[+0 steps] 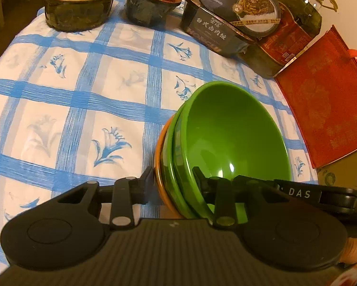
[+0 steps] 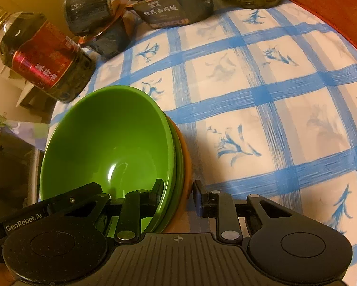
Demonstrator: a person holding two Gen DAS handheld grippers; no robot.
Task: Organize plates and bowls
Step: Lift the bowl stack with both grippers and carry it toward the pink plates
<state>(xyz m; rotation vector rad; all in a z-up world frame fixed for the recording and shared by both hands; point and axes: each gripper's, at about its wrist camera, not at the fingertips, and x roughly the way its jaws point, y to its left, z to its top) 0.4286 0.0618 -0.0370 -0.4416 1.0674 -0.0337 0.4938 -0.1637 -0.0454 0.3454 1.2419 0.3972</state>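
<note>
A stack of nested bowls sits on the blue-checked tablecloth (image 1: pixel 83 95): a green bowl (image 1: pixel 226 131) on top, a second green bowl (image 1: pixel 171 157) under it, and an orange bowl (image 1: pixel 159 162) at the bottom. My left gripper (image 1: pixel 174 181) is shut on the stack's near-left rim, one finger outside the orange bowl and one inside the top green bowl. In the right wrist view the green bowl (image 2: pixel 107 143) and orange bowl (image 2: pixel 186 157) are clamped at the rim by my right gripper (image 2: pixel 178 189), one finger inside and one outside. The stack's underside is hidden.
At the back of the table stand a large oil bottle (image 1: pixel 78 0), stacked dark instant-rice tubs (image 1: pixel 214 31) and a second oil bottle (image 1: pixel 285 43). A red fabric bag (image 1: pixel 326 100) lies at the right. The table edge drops off left of the bowls (image 2: pixel 23 143).
</note>
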